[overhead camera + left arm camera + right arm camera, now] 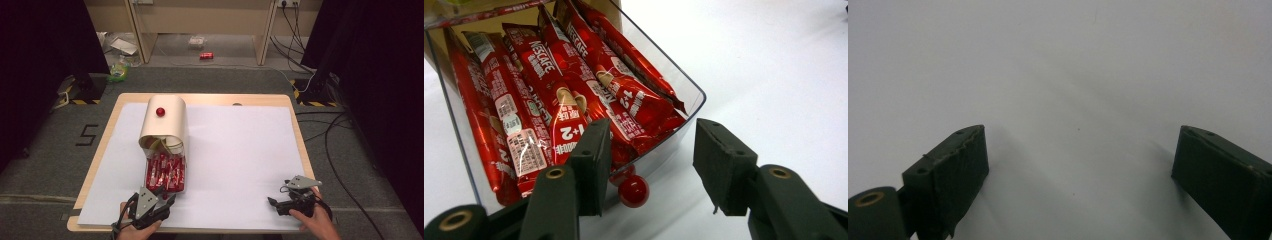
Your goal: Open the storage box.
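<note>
A cream arched box with a red knob on top lies on the white sheet. Its clear drawer is pulled out toward me and holds several red Nescafe sachets. A small red knob sits on the drawer's front wall. My left gripper is open at that front; the knob lies between the jaws, close beside the left one and apart from the right one. In the high view the left gripper is at the drawer's near end. My right gripper is open over bare sheet, at the near right.
The sheet covers a wooden table whose front edge lies just under both hands. On the floor beyond are a red can, plastic litter and black stand bases. Cables run along the right side.
</note>
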Motion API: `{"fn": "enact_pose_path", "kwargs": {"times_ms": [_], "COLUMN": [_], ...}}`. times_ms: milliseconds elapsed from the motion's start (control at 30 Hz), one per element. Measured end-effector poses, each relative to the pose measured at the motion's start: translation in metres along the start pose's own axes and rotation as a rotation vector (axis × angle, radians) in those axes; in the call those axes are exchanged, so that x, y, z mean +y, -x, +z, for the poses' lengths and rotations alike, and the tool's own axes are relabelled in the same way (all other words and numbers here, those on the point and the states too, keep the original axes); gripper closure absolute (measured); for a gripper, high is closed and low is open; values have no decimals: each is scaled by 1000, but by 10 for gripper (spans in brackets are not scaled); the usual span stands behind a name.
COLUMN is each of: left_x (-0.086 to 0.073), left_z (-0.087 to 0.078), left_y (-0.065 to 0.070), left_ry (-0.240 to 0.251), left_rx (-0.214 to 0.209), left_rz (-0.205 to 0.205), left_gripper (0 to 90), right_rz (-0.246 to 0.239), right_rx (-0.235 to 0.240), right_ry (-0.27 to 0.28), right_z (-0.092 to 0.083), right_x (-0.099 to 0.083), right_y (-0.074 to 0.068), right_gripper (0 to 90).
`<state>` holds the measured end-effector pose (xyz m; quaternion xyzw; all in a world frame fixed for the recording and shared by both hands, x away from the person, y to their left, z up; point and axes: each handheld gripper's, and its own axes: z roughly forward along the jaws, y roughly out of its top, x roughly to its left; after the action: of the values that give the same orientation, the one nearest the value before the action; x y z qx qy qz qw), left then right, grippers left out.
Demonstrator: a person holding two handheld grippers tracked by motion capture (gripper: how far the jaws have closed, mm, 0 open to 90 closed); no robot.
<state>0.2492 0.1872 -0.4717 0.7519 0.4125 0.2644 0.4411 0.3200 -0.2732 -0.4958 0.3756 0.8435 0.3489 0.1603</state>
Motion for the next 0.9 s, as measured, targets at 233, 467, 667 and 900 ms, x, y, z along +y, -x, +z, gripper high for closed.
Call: {"fn": "enact_pose_path", "kwargs": {"times_ms": [233, 467, 667, 900], "left_x": [4, 6, 7, 7], "left_z": [-5, -6, -10, -12], "left_y": [4, 6, 8, 10], "left_ry": [-19, -34, -45, -60], "left_rx": [-14, -9, -7, -6], "left_rz": [-3, 0, 4, 7], "left_gripper": [489, 496, 498, 498], "right_rz": [0, 0, 0, 0], "right_rx": [0, 0, 0, 0], "right_ry": [0, 0, 0, 0], "right_z": [0, 0, 0, 0], "right_x": [0, 0, 0, 0], "right_y": [0, 0, 0, 0], "right_gripper": [83, 83, 83, 83]}}
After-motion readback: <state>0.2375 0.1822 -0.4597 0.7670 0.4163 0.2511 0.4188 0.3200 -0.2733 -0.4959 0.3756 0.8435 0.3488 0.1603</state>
